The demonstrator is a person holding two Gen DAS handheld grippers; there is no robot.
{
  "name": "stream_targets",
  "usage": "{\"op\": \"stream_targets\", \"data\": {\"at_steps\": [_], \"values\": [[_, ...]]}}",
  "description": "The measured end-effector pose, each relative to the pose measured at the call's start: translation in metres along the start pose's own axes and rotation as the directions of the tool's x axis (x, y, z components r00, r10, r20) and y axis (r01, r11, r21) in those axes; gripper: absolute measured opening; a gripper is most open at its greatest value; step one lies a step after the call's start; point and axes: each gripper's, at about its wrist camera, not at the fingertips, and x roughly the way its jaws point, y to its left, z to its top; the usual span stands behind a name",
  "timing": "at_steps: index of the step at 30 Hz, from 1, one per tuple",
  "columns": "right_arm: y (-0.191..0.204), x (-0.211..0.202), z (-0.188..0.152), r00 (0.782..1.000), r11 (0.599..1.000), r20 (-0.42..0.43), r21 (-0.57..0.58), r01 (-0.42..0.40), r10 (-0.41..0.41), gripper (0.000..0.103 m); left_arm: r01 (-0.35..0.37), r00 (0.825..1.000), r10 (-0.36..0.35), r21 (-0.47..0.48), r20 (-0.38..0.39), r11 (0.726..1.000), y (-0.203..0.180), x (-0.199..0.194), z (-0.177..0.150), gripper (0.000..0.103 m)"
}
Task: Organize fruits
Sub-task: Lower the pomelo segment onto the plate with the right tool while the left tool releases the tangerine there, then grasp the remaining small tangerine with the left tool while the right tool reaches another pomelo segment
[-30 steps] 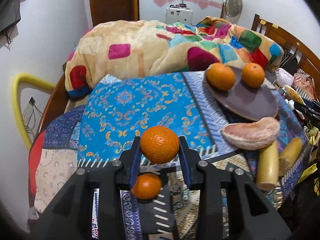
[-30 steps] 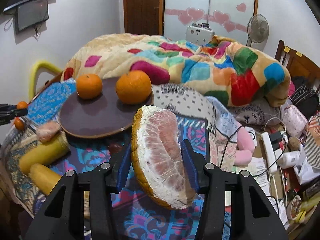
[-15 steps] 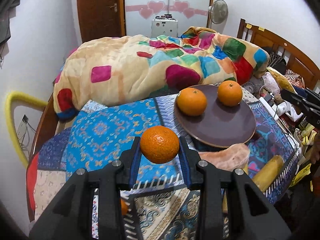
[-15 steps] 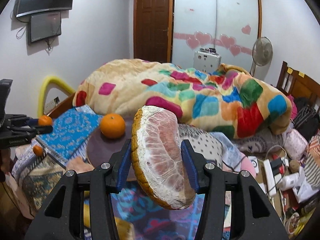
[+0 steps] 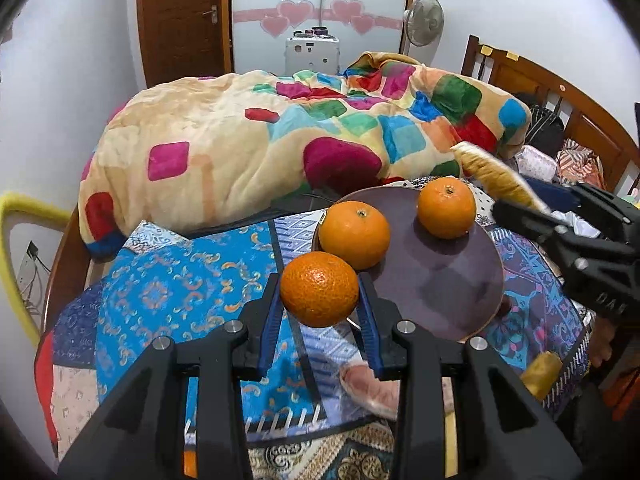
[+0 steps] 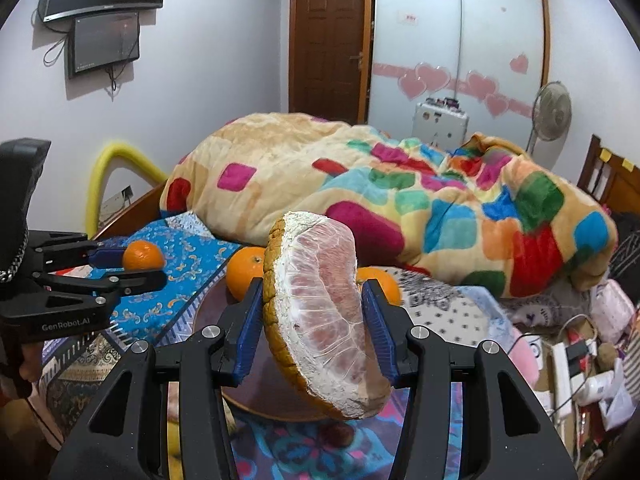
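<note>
A: Left gripper (image 5: 319, 306) clamps an orange (image 5: 319, 289) between its blue pads, up in the air beside the brown plate (image 5: 440, 280)

B: Right gripper (image 6: 313, 325) grips the pomelo wedge (image 6: 322, 308) tight, above that plate's near rim

A patchwork blanket (image 5: 288, 140) lies heaped on the bed (a standing fan (image 5: 423, 21) and brown door (image 5: 184, 16) behind it).

Bed (image 5: 68, 240) with wooden frame, spread with blue patterned quilt (image 5: 172, 292). Directly on quilt: round brown tray (image 5: 448, 284) bearing 2 oranges (image 5: 355, 236), pink pomelo piece (image 5: 372, 390) near front edge, yellow item (image 5: 541, 370) at right. Multicoloured blanket (image 5: 248, 132) heaped just behind.
</note>
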Motion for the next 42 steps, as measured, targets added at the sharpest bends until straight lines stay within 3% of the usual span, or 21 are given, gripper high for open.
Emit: {"op": "stream_targets", "data": {"at_steps": [13, 26, 28, 31, 42], "values": [[0.000, 0.048, 0.009, 0.994, 1.000, -0.101, 0.007, -0.031, 0.031, 0.046, 0.039, 0.997, -0.039, 0.010, -0.062, 0.999, -0.009, 0.042, 0.007, 0.036], [-0.003, 0.033, 0.004, 0.997, 1.000, -0.071, -0.006, -0.026, 0.026, 0.047, 0.054, 0.993, -0.047, 0.063, -0.104, 0.997, -0.035, 0.056, 0.006, 0.037], [-0.004, 0.031, 0.002, 0.997, 1.000, -0.072, -0.009, -0.020, 0.019, 0.049, 0.051, 0.993, -0.044, 0.069, -0.112, 0.996, -0.037, 0.058, 0.005, 0.043], [-0.007, 0.026, -0.001, 0.998, 1.000, -0.068, -0.010, -0.009, 0.008, 0.050, 0.042, 0.995, -0.036, 0.063, -0.093, 0.997, -0.038, 0.055, 0.005, 0.054], [-0.007, 0.001, -0.013, 0.998, 1.000, -0.065, 0.006, -0.011, 0.011, 0.052, 0.018, 0.999, -0.017, 0.033, -0.051, 0.999, -0.021, 0.005, -0.001, 0.054]]}}
